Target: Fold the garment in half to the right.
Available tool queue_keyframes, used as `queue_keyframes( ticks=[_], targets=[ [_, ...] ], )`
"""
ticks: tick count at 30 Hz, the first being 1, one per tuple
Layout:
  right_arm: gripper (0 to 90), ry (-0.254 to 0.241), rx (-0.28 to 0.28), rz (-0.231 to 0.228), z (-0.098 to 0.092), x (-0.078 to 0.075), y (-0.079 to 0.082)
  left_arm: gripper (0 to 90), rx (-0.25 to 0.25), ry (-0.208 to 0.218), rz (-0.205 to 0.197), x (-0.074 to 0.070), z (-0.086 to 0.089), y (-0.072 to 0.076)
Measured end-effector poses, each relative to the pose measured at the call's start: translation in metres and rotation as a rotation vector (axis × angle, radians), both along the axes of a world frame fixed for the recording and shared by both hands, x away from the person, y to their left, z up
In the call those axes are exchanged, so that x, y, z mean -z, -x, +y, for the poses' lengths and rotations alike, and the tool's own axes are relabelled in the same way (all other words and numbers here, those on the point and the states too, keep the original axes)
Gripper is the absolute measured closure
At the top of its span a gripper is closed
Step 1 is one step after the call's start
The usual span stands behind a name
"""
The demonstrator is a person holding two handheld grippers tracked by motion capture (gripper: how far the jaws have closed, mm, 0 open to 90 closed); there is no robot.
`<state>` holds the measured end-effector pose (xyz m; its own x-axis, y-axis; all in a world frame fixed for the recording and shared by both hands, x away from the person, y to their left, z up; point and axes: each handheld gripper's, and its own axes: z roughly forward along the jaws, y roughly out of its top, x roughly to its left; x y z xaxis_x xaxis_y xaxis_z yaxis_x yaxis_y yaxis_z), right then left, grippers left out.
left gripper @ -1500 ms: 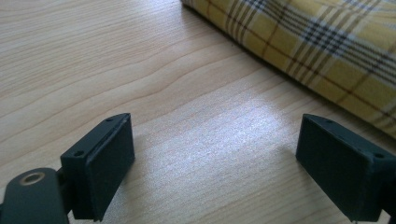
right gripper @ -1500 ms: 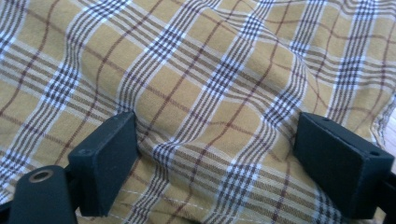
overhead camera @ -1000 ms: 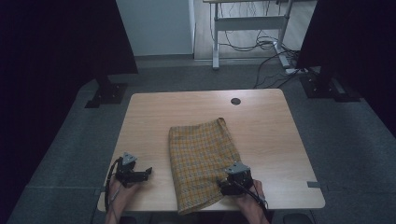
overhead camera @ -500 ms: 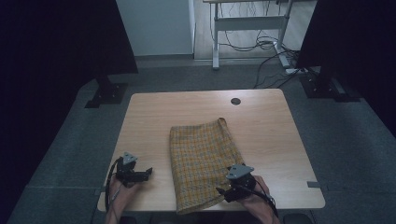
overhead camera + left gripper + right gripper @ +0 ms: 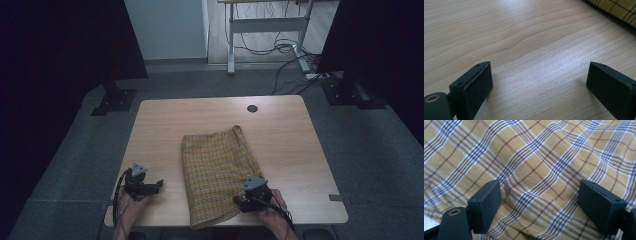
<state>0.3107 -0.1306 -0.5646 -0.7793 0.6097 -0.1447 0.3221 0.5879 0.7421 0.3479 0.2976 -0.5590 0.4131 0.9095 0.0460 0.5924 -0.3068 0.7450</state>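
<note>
Yellow plaid cloth (image 5: pixel 217 175) is lying folded on the near half of the table (image 5: pixel 285 130), its near edge hanging a little over the front rim. From above, one cloth and two grippers are showing: the left gripper (image 5: pixel 159 184) is resting on bare wood well to the left of the cloth, and the right gripper (image 5: pixel 236 201) is sitting over the cloth's near right corner. The left gripper view is adding what the high view is blurring: both jaws are standing wide apart over bare wood grain, nothing between them, with a corner of the cloth (image 5: pixel 616 8) peeking in at the upper right. The right gripper view is giving the weave up close, with wrinkles and a stitched hem running between its two jaws; they are standing apart over the fabric, having just been closing a little, not yet pinching it. Against the earlier frame, the right hand (image 5: pixel 272 212) is sitting slightly farther toward the table's near edge; the left gripper and the cloth are lying unchanged.
</note>
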Motion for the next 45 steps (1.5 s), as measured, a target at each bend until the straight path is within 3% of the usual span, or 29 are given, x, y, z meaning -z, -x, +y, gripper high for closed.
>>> queue_keyframes(
  ticks=[4, 11, 45],
  targets=[
    [20.5, -0.007, 0.052, -0.005, 0.003, 0.0, 0.0, 6.9, -0.002, 0.0, 0.0, 0.0, 0.0, 0.0],
    [20.8, -0.014, 0.093, -0.009, 0.005, 0.0, -0.007, 6.6, -0.004, 0.0, 0.001, 0.0, -0.001, 0.0],
    [20.8, 0.008, 0.136, 0.014, 0.006, -0.006, -0.072, 1.4, -0.011, -0.007, 0.013, 0.001, -0.005, -0.002]
  ],
)
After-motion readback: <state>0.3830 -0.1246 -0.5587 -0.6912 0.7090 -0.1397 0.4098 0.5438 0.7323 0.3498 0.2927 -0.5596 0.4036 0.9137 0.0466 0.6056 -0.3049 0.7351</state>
